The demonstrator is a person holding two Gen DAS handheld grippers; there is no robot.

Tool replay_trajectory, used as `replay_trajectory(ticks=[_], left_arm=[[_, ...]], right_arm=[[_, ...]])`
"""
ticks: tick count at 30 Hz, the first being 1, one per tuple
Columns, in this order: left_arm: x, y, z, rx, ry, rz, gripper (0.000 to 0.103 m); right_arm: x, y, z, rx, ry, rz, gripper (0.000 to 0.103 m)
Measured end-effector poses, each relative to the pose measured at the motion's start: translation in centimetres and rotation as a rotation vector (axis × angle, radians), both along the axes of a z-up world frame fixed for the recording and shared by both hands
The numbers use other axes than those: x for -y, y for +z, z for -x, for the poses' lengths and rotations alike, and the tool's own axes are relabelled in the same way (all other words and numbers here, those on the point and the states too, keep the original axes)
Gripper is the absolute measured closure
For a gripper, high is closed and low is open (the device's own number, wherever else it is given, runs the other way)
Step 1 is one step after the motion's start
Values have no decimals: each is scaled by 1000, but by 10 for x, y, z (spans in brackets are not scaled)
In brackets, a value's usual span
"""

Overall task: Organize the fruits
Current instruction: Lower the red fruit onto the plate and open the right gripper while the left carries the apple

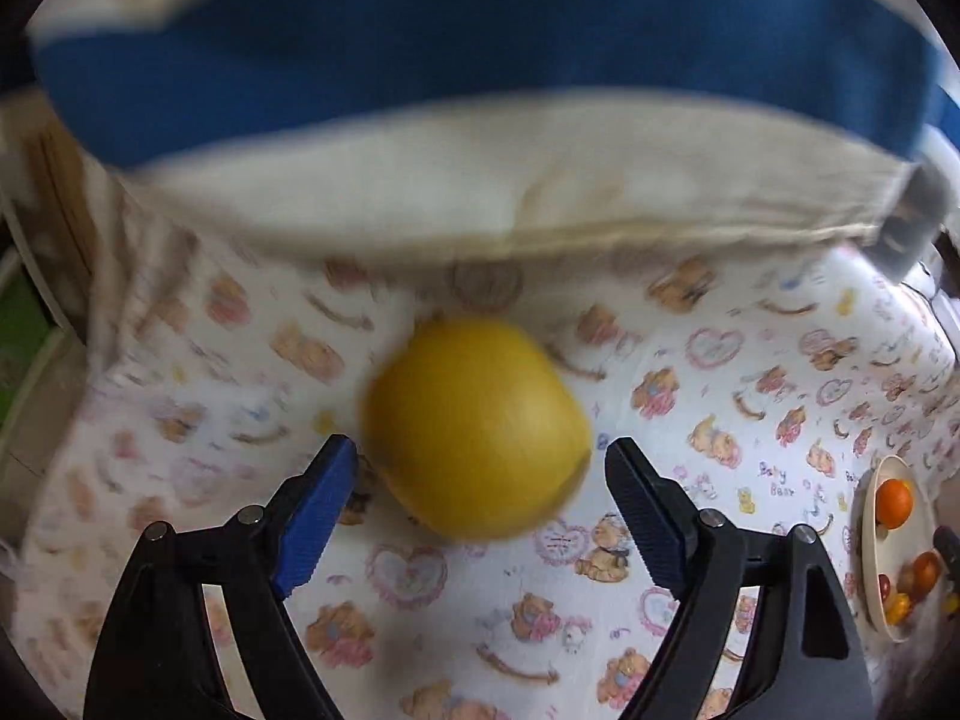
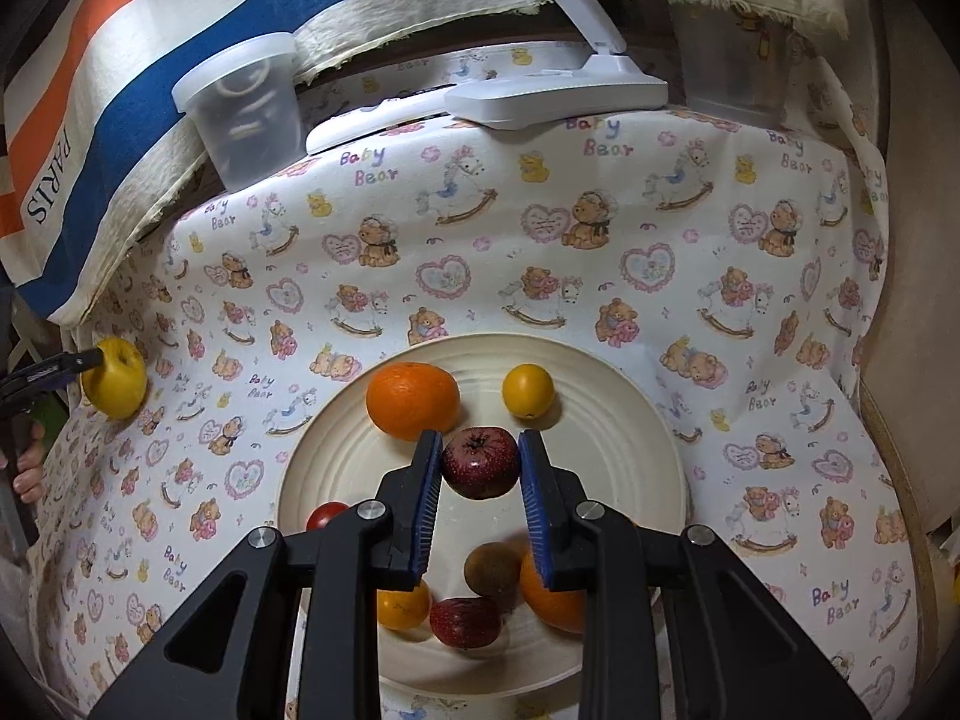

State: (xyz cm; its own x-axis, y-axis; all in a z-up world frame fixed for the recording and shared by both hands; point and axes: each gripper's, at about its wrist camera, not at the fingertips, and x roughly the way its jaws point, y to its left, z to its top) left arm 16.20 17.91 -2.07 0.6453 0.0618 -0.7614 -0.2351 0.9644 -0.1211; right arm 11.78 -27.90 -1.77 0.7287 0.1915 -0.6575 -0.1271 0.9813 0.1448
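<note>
A big yellow apple (image 1: 477,426) lies on the bear-print cloth, just ahead of and between the tips of my open left gripper (image 1: 480,462); it is blurred. It also shows at the far left of the right wrist view (image 2: 114,378). My right gripper (image 2: 480,462) is shut on a small dark red fruit (image 2: 480,462) held above the cream plate (image 2: 630,438). On the plate lie an orange (image 2: 413,399), a small yellow fruit (image 2: 528,390), a brown kiwi (image 2: 492,567), another dark red fruit (image 2: 465,623) and several others partly hidden by the fingers.
A striped blue, white and orange cloth (image 1: 420,60) hangs at the back left. A clear plastic tub (image 2: 246,108), a white lamp base (image 2: 558,93) and a second clear container (image 2: 732,66) stand along the back edge. The plate shows at the right in the left view (image 1: 870,576).
</note>
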Motion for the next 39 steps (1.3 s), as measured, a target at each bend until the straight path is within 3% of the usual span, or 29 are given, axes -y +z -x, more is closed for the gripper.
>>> replay_trajectory(ticks=[4, 6, 9, 18, 23, 31, 39], left_arm=[[-15, -13, -7, 22, 38, -16, 26], [-20, -11, -13, 55, 11, 29, 32], [-17, -5, -19, 55, 28, 14, 33], [-10, -17, -22, 74, 49, -20, 21], [-14, -18, -35, 98, 105, 3, 7], [-7, -19, -50, 82, 122, 21, 11], [10, -19, -41, 84, 100, -55, 13]], right_arm=[[-1, 0, -1, 15, -6, 23, 76], [-4, -2, -1, 13, -3, 27, 76], [-9, -6, -2, 3, 17, 39, 76], [-13, -8, -1, 8, 12, 66, 76], [-11, -13, -5, -9, 7, 66, 76], [-10, -20, -12, -64, 38, 11, 76], [-11, -19, -12, -70, 35, 8, 76]])
